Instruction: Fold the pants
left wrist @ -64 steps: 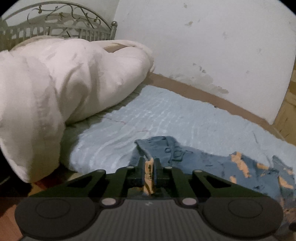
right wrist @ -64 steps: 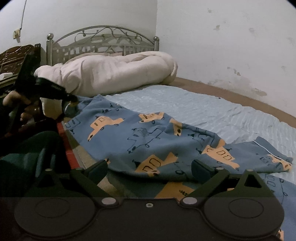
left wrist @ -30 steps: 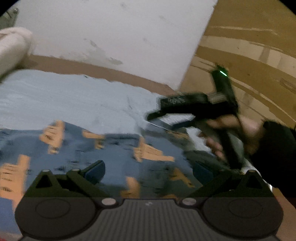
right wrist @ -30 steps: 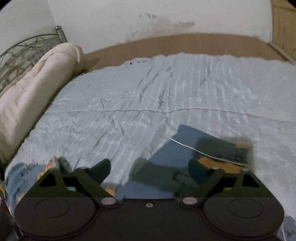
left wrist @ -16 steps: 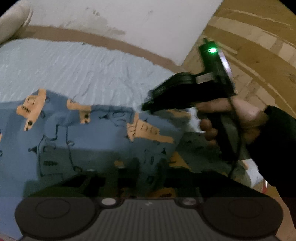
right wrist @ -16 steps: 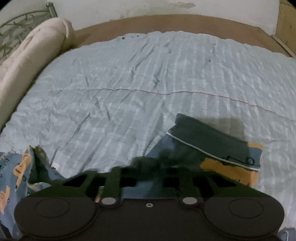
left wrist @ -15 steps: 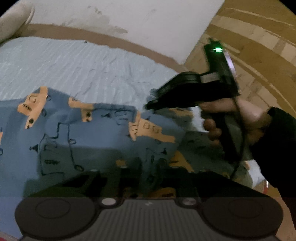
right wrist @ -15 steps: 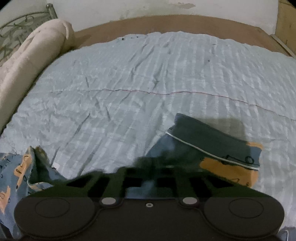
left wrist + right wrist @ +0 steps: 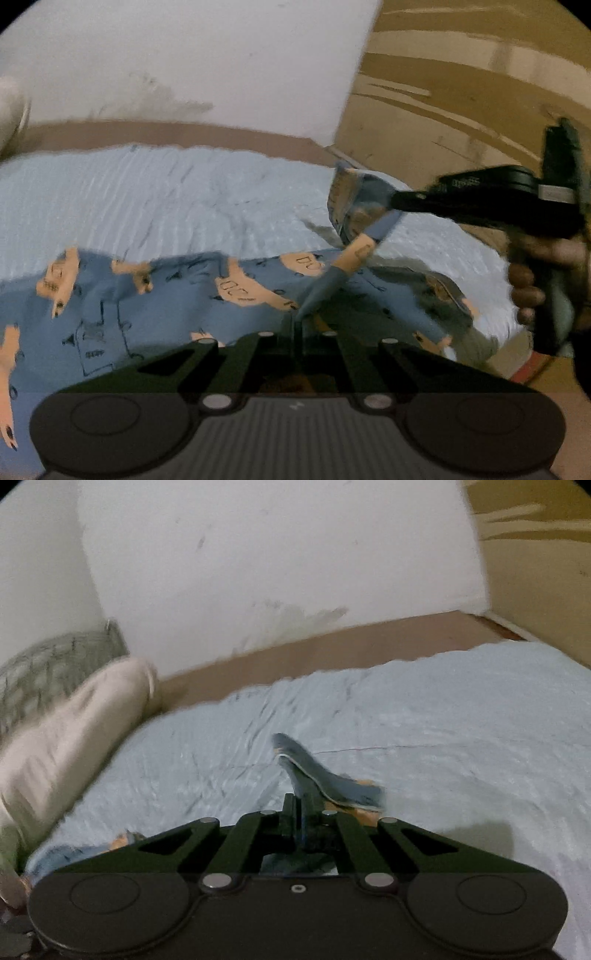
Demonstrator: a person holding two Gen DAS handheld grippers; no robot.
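Observation:
Blue pants (image 9: pixel 155 295) printed with orange trucks lie spread over the pale blue bedsheet (image 9: pixel 184 199). My left gripper (image 9: pixel 297 325) is shut on a pinched fold of the pants at the near edge. In the left wrist view my right gripper (image 9: pixel 397 199) comes in from the right, held by a hand (image 9: pixel 532 280), shut on a leg cuff (image 9: pixel 351 206) lifted off the bed; cloth stretches taut between the two grippers. In the right wrist view the right gripper (image 9: pixel 299 812) is shut on the same cuff (image 9: pixel 325 779), which stands up above the sheet.
A cream duvet (image 9: pixel 62 731) is bunched at the head of the bed by a metal headboard (image 9: pixel 44 664). A white wall (image 9: pixel 258 561) and a brown bed edge (image 9: pixel 332 646) run along the far side. A wooden panel (image 9: pixel 480 92) stands at the foot.
Both grippers went from open to shut on the pants. The right gripper then lifted the cuff off the sheet and swung upward; the left pinched the near edge and shifted slightly.

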